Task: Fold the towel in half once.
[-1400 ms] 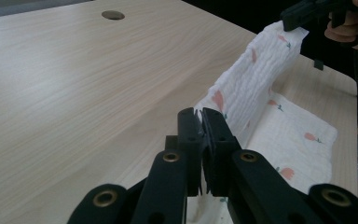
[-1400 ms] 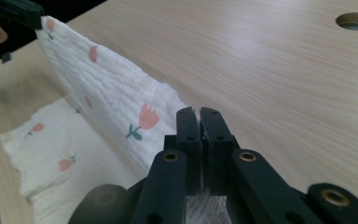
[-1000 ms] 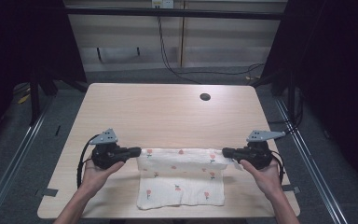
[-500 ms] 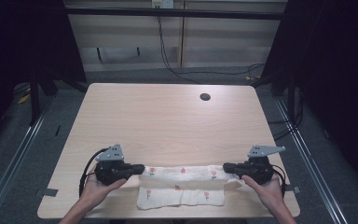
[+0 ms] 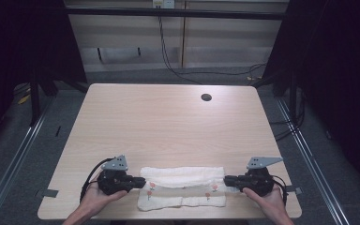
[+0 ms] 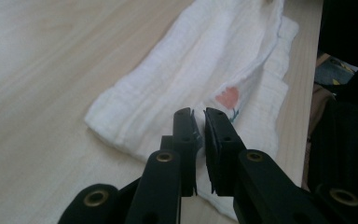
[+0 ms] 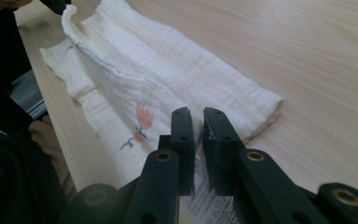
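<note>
Table [image 5: 168, 122]: pale wood, bare apart from the cloth. White towel [image 5: 183, 187] with small flower print lies folded lengthwise into a band along the near edge. Step in hand, judged: release after the fold. Left gripper [image 5: 138, 182] sits at the band's left end, right gripper [image 5: 227, 180] at its right end. Jaws of both have just been opening, now parted by a narrow slit; fabric edge sits between them, apparently unpinched. Next move calls for withdrawing without dragging the layers.

Pale wooden table [image 5: 168, 126] on grey floor [image 5: 37, 154] — dark curtains [image 5: 28, 42], cables [image 5: 187, 70] behind — soft overhead light.
</note>
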Tool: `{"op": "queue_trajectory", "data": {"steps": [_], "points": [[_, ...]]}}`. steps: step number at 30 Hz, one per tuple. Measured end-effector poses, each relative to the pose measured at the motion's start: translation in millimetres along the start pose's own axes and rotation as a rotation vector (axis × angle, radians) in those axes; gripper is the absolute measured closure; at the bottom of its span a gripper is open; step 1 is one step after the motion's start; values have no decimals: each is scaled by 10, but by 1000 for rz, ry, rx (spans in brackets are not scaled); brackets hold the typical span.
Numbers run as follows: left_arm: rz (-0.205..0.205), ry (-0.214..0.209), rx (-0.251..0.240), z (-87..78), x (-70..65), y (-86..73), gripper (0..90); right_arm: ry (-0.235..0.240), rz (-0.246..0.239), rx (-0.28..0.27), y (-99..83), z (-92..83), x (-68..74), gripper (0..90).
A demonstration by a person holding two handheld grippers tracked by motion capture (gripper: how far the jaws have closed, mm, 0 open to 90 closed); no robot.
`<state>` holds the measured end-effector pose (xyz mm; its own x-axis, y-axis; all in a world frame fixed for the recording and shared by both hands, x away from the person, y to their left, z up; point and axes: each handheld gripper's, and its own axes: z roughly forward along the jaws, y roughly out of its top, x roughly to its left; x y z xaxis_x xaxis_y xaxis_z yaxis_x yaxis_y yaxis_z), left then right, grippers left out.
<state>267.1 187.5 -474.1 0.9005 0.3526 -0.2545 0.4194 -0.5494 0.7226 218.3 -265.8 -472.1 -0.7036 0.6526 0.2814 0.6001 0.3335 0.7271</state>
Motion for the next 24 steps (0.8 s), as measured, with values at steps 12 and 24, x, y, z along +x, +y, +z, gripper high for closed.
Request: {"op": "queue_trajectory", "data": {"steps": [12, 24], "points": [[-33, -41, -39, -96, -48, 0, 681, 26, 6, 12, -174, -79, 179, 721], [-53, 48, 53, 224, 114, 181, 650, -90, -23, 34, -13, 146, 105, 637]]}}
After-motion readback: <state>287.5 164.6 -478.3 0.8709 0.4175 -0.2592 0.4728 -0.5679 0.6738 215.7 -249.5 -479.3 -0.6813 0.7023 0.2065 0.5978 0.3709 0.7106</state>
